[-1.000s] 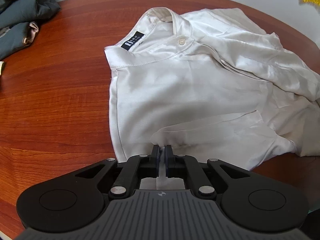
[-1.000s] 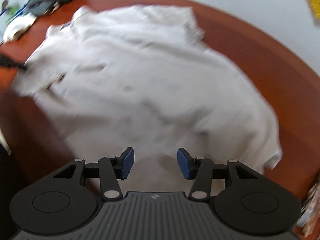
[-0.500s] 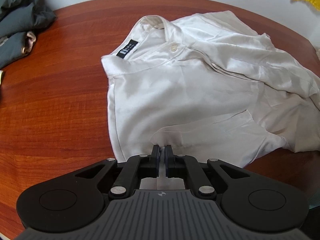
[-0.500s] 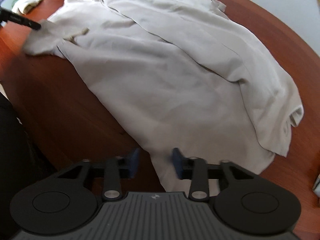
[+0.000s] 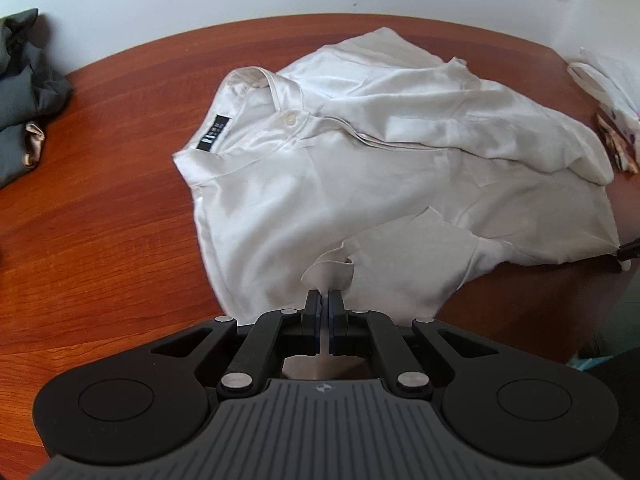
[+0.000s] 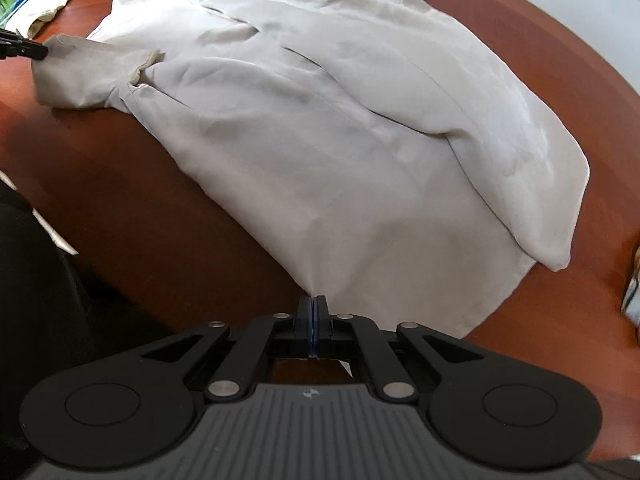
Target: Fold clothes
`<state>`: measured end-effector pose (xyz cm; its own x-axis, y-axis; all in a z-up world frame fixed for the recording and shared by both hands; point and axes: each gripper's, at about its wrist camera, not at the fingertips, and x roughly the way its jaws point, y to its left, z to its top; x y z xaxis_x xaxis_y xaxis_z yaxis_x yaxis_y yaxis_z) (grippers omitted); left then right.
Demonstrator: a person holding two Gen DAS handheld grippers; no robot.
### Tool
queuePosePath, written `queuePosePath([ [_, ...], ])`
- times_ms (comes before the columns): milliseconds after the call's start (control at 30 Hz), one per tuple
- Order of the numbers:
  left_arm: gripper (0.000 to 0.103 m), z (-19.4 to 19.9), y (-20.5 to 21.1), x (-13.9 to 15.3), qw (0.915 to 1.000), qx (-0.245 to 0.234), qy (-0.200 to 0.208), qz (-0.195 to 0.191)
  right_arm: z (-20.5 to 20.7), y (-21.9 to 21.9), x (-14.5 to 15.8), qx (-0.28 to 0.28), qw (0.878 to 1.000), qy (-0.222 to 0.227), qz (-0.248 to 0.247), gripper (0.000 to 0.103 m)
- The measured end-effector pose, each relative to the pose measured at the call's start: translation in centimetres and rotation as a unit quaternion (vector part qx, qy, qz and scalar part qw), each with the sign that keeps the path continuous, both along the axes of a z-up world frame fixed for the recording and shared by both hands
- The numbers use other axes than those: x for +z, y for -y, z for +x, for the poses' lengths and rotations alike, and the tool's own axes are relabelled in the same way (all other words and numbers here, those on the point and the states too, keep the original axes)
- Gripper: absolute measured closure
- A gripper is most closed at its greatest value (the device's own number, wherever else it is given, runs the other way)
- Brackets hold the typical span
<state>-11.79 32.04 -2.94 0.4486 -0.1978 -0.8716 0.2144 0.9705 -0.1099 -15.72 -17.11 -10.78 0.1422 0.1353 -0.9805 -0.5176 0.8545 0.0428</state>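
Note:
A cream short-sleeved shirt (image 5: 360, 168) lies spread on the round wooden table (image 5: 100, 220), with its collar and black label toward the far left. My left gripper (image 5: 324, 298) is shut on the near sleeve's cuff (image 5: 328, 270), which is lifted off the table. In the right wrist view, the same left gripper's tip (image 6: 24, 50) pulls that sleeve (image 6: 92, 68) out to the left. My right gripper (image 6: 313, 304) has its jaws closing tight on the near corner of the shirt's (image 6: 340, 120) hem, and the cloth is pinched between the pads.
Dark green clothes (image 5: 24, 96) are piled at the table's far left. A patterned white cloth (image 5: 612, 120) lies at the right edge. A folded cream cloth (image 6: 36, 12) sits beyond the sleeve. A white wall runs behind the table, and the near table edge (image 6: 120, 184) curves close.
My right gripper slid across to the shirt's hem corner and went from open to shut on it. My left gripper rose and lifted the sleeve cuff.

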Motion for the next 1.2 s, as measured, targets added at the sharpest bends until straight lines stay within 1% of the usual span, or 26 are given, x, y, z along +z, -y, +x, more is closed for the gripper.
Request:
queuePosePath([
  [167,0.099,-1.4,-1.3,0.9,1.0,-0.009,-0.003,-0.002,-1.8,-0.4,1.2,0.012,0.999,-0.039,0.014,0.103],
  [400,0.099,-3.6,-3.1,-0.4,0.999,-0.019,-0.038,0.013,-4.9,-2.2,0.8,0.024,0.995,-0.092,0.035,0.103],
  [567,0.099,-4.6,-4.5,-1.2,0.9984,-0.008,-0.047,0.032,-6.4,-3.6,0.6,0.027,0.992,-0.108,0.057,0.103],
  [700,0.099,-4.7,-5.9,-1.3,0.9985,0.016,-0.043,0.031,-7.0,-4.6,0.6,0.033,0.99,-0.115,0.072,0.103],
  [833,0.099,-5.2,-6.7,-1.4,0.9982,0.026,-0.046,0.027,-7.3,-5.1,0.4,0.042,0.989,-0.121,0.078,0.102],
  [900,0.097,-5.4,-7.0,-1.4,0.998,0.032,-0.052,0.017,-7.1,-4.8,0.5,0.046,0.989,-0.12,0.078,0.096],
  [933,0.094,-5.5,-7.1,-1.3,0.9981,0.035,-0.051,0.008,-7.0,-4.6,0.5,0.048,0.989,-0.119,0.078,0.096],
  [967,0.094,-5.6,-7.2,-1.2,0.998,0.037,-0.051,-0.001,-6.9,-4.4,0.6,0.051,0.988,-0.119,0.08,0.09],
  [1000,0.094,-5.7,-7.1,-1.1,0.9981,0.037,-0.048,-0.005,-6.8,-4.3,0.7,0.053,0.988,-0.118,0.083,0.083],
  [1033,0.093,-5.8,-7.0,-0.9,0.9984,0.036,-0.045,-0.005,-6.8,-4.1,0.7,0.054,0.988,-0.116,0.084,0.079],
  [1067,0.093,-5.9,-6.8,-0.7,0.9986,0.034,-0.041,-0.005,-6.8,-4.0,1.0,0.055,0.989,-0.112,0.084,0.077],
  [1200,0.09,-5.7,-6.3,-0.5,0.9986,0.038,-0.034,-0.011,-5.9,-3.3,1.7,0.056,0.99,-0.1,0.081,0.077],
])
